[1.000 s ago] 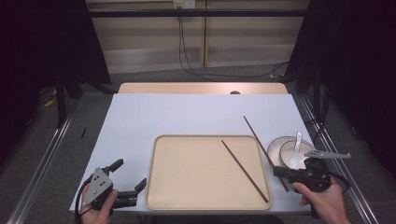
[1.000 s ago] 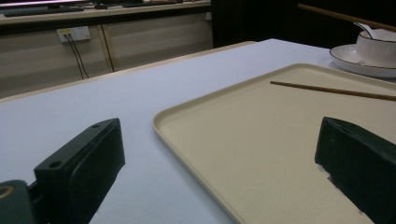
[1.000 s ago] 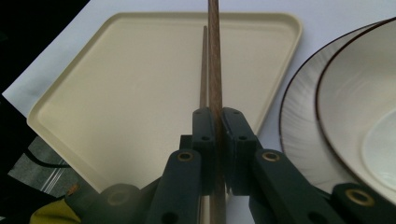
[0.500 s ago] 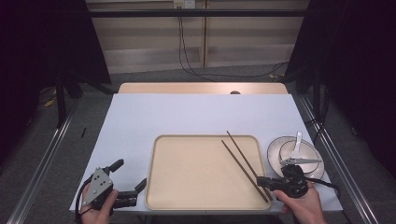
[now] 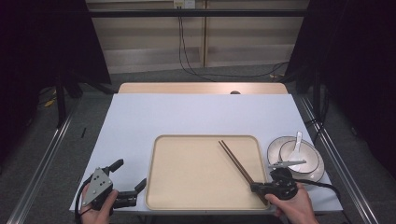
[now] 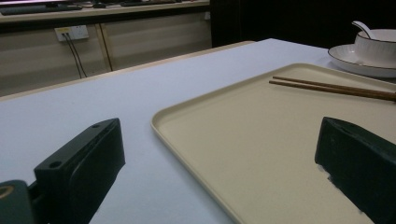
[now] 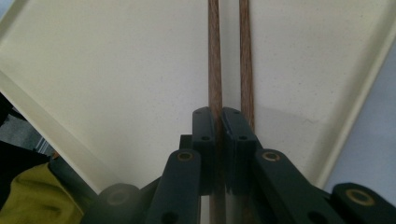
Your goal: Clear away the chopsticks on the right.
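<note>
Two chopsticks (image 5: 237, 163) lie side by side on the beige tray (image 5: 187, 186), running diagonally away from the right gripper (image 5: 254, 187). Its jaws are clamped together on the near end of one chopstick (image 7: 214, 60); the other chopstick (image 7: 246, 60) passes just beside the outer face of one jaw, touching or nearly touching it. Both sticks extend straight ahead of the fingertips over the tray floor. Beyond the right hand (image 5: 292, 207), off the tray's edge, a white bowl (image 5: 299, 155) with a spoon (image 5: 295, 145) sits on a plate (image 5: 275, 151).

The left gripper (image 5: 129, 178) rests near the tray's corner on the pale blue table (image 5: 196, 114), held in the left hand (image 5: 95, 212). Its jaws stand wide apart with nothing between them; in the left gripper view one fingertip (image 6: 81, 158) is over the table and the other (image 6: 359, 158) over the tray.
</note>
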Demonstrator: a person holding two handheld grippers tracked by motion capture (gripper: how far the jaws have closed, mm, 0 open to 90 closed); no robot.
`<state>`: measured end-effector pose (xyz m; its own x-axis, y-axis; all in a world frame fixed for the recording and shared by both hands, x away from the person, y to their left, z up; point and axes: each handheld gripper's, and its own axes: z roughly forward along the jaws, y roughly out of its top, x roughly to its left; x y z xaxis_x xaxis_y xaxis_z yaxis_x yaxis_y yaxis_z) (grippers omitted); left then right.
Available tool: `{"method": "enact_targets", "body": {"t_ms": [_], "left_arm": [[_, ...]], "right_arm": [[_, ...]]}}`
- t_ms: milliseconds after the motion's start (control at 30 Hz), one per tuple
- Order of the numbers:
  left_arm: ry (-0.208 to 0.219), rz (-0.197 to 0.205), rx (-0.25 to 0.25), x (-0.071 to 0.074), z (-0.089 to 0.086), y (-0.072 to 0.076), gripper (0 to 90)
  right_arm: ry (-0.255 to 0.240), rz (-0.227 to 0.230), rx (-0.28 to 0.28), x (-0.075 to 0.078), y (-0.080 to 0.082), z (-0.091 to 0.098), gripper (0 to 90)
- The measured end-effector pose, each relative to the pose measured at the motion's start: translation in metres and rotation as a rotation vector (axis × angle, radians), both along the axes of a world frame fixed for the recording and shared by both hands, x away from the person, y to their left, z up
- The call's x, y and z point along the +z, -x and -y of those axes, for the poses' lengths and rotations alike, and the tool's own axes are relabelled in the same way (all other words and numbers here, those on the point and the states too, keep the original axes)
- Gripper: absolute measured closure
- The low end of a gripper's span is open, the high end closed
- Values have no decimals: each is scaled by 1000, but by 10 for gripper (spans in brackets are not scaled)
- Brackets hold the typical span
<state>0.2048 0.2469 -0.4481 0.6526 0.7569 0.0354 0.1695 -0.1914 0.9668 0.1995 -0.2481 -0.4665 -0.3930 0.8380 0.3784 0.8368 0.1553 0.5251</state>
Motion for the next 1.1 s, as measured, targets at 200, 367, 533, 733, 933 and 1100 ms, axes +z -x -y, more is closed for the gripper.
{"method": "enact_targets", "body": {"t_ms": [200, 367, 533, 733, 933, 1100], "left_arm": [[1, -2, 0, 0, 0, 0, 15], [-12, -13, 5, -1, -1, 0, 15], [0, -11, 0, -1, 0, 0, 15], [1, -11, -1, -1, -1, 0, 15], [2, -13, -3, -1, 0, -1, 15], [9, -13, -8, -1, 0, 0, 15]], "right_arm": [[9, -4, -16, 0, 1, 0, 844], [10, 1, -7, 0, 0, 0, 841], [7, 8, -3, -1, 1, -1, 837], [4, 8, 2, 0, 1, -1, 810], [6, 14, 26, 0, 2, -1, 791], [-14, 55, 69, 2, 3, 1, 754]]}}
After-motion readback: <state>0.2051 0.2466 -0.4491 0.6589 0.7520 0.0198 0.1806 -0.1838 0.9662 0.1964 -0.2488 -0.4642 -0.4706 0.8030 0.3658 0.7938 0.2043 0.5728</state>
